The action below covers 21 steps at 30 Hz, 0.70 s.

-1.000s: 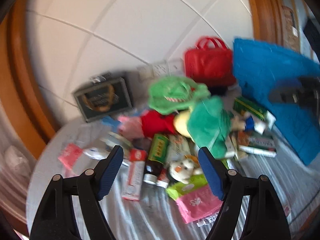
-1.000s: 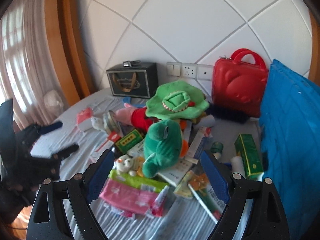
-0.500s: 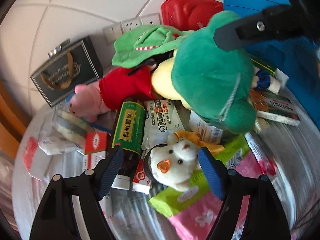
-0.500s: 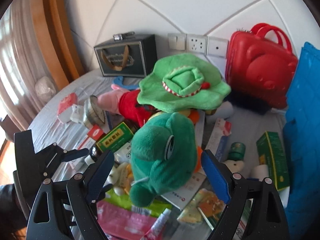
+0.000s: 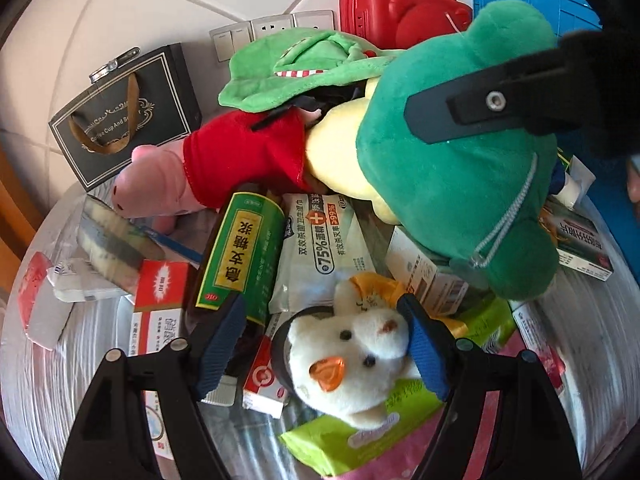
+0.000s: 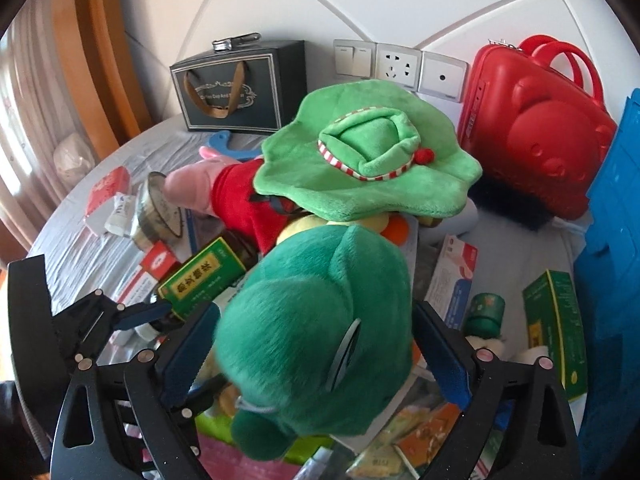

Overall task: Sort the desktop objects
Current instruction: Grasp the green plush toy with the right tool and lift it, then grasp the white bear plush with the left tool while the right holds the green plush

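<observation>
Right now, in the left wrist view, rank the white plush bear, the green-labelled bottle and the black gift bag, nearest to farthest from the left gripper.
1. White plush bear: between the left gripper fingers.
2. Green-labelled bottle: just ahead, left of centre.
3. Black gift bag: far back left, by the wall.

A dark green plush frog (image 6: 320,320) was seen lying atop the pile's centre, beside a small white plush bear (image 5: 352,356) at the near edge; a light green plush hat (image 6: 368,160) was draped farther back.

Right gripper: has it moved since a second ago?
Yes. The right gripper has advanced toward the wall sockets, now straddling the green frog plush.
</observation>
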Each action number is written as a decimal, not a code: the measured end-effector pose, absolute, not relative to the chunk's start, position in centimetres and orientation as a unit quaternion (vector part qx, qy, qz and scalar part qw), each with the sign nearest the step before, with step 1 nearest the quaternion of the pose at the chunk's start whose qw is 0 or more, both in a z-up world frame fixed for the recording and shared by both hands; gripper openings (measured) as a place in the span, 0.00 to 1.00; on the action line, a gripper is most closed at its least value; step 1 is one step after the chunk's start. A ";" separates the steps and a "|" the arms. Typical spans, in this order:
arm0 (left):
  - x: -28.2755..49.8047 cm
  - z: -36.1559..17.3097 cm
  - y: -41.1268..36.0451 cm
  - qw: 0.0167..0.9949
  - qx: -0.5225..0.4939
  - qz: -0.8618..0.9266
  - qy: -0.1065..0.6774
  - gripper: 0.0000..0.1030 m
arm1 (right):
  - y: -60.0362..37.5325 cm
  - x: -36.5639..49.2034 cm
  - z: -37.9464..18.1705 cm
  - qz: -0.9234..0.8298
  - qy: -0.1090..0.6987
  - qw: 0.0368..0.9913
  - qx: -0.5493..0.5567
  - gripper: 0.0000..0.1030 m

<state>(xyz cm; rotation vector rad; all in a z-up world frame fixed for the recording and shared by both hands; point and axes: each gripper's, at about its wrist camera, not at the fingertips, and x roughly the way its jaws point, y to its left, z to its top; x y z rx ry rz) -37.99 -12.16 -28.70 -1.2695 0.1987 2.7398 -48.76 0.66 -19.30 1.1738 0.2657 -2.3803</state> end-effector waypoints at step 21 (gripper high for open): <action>-38.6 -30.1 -11.8 0.068 -0.434 0.897 0.043 0.75 | -1.7 -51.6 -22.3 -0.843 0.150 0.223 0.467 0.77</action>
